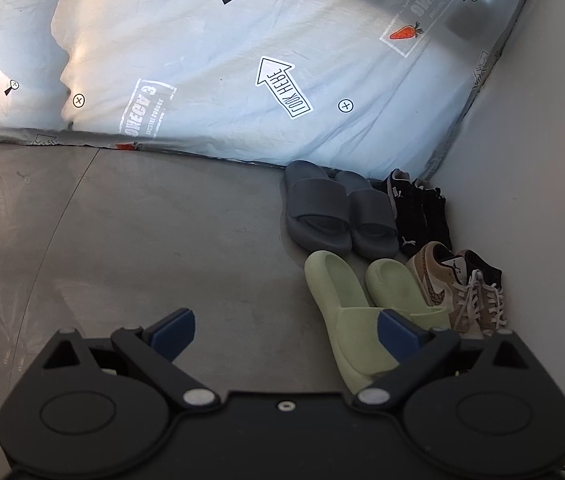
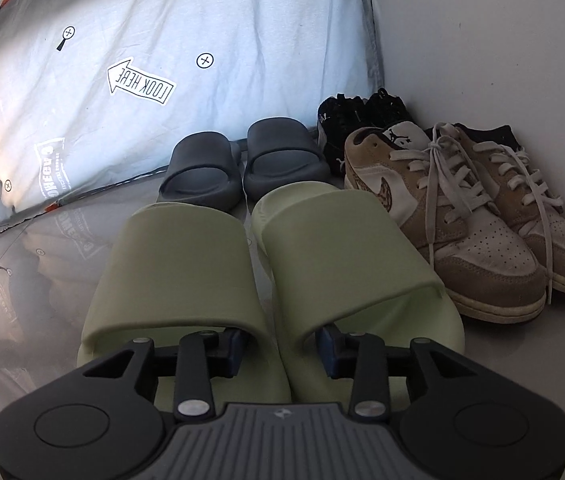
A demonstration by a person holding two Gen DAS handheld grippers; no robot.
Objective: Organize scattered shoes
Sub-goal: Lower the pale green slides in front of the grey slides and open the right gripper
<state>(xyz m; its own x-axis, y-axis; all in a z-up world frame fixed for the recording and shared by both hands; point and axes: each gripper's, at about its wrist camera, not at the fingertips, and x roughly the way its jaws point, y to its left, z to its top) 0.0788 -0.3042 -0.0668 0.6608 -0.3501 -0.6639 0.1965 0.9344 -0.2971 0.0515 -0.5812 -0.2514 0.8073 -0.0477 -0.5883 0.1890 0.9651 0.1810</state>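
A pair of pale green slides lies side by side on the floor, toe straps toward me. My right gripper has one finger under each strap and is shut on the two inner walls. Behind them stand dark grey slides, black sneakers and tan-and-white laced sneakers, all in rows by the wall. In the left wrist view, my left gripper hangs open and empty over bare floor, left of the green slides. The grey slides, black sneakers and tan sneakers sit beyond.
A bed with a pale printed cover runs along the back, its edge touching the floor behind the shoes. A white wall bounds the right side. Glossy grey floor stretches to the left.
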